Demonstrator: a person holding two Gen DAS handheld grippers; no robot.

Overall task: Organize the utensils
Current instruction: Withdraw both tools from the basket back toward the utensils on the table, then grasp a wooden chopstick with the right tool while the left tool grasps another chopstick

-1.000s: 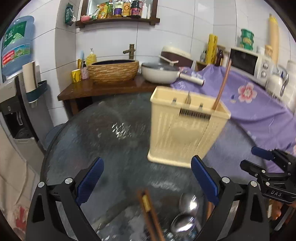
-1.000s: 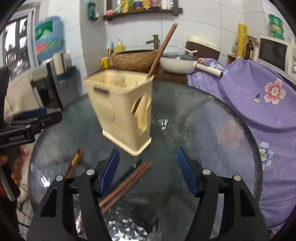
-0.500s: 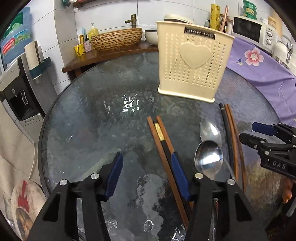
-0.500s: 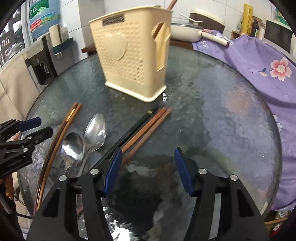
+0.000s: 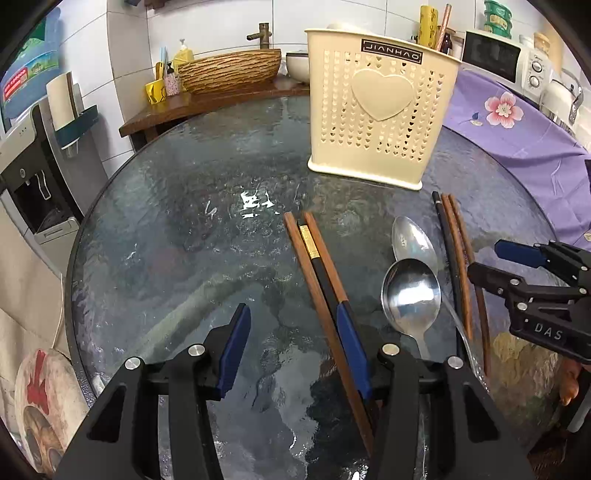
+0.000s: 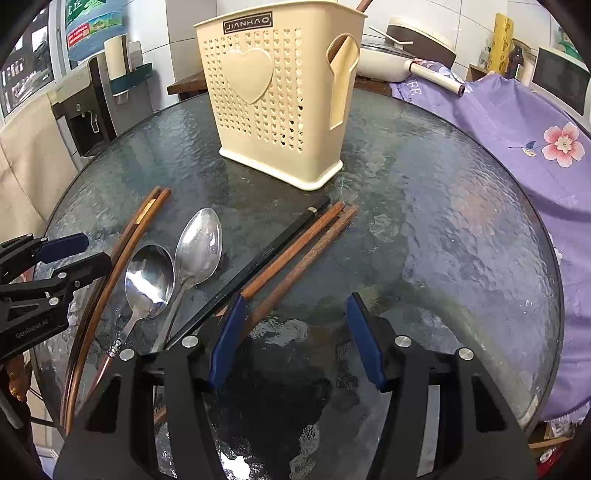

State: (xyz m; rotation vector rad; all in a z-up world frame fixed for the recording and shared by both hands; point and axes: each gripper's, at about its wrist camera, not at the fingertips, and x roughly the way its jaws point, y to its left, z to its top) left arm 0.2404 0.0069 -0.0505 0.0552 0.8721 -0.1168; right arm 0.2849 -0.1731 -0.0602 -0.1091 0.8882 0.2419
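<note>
A cream slotted utensil holder stands on the round glass table, with one brown chopstick upright in it. Two steel spoons lie side by side between two bundles of chopsticks. My left gripper hangs low over the left bundle; its jaws are closing, its right finger sits over the sticks, and the pads press on nothing. My right gripper is open, its left finger over the other bundle. Each gripper shows in the other's view.
Behind the table is a wooden counter with a woven basin and a white pan. A purple flowered cloth covers the right side below a microwave. A water dispenser stands at the left.
Both grippers have dropped toward the table and tipped further down, so the spoons and chopsticks now lie just ahead. The left jaws have narrowed a lot, the right ones slightly.
</note>
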